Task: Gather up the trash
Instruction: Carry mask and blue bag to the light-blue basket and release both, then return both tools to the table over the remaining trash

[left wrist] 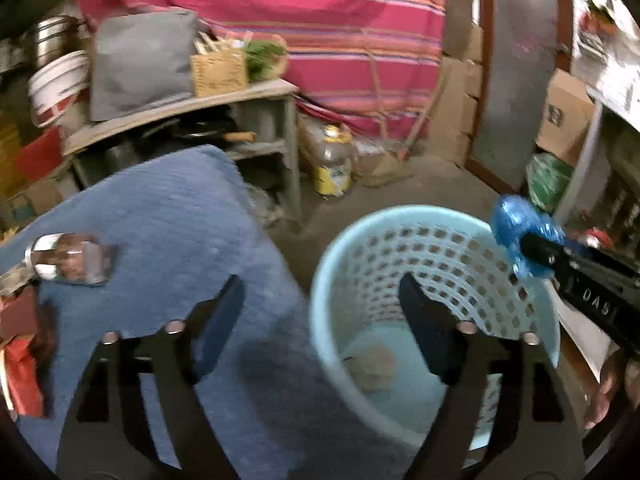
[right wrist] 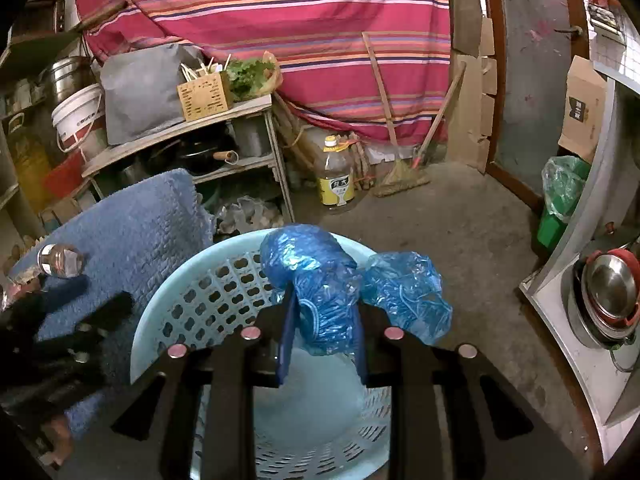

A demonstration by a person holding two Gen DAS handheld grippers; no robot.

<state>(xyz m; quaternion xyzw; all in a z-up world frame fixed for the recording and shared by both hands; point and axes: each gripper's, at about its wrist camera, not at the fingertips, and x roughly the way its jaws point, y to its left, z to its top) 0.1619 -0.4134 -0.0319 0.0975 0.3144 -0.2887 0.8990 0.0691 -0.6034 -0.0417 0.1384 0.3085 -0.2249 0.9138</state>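
A light blue perforated basket (left wrist: 472, 216) stands on the floor beside a table covered by a blue towel (left wrist: 172, 216). A crumpled beige scrap (left wrist: 374, 366) lies in its bottom. My right gripper (right wrist: 322, 304) is shut on crumpled blue plastic film (right wrist: 316, 276) and holds it above the basket (right wrist: 192, 280); the film also shows in the left wrist view (left wrist: 510, 216). My left gripper (left wrist: 322, 292) is open and empty, over the gap between towel and basket rim. A clear bottle (left wrist: 68, 256) lies on the towel at the left, and shows in the right wrist view (right wrist: 60, 261).
A wooden shelf (right wrist: 180, 136) with pots, a bucket and a box stands behind the table. A yellow-labelled oil jug (right wrist: 336, 180) and a broom (right wrist: 400, 178) are on the concrete floor. A green bin (right wrist: 560, 196) and a stove (right wrist: 600, 300) are at the right.
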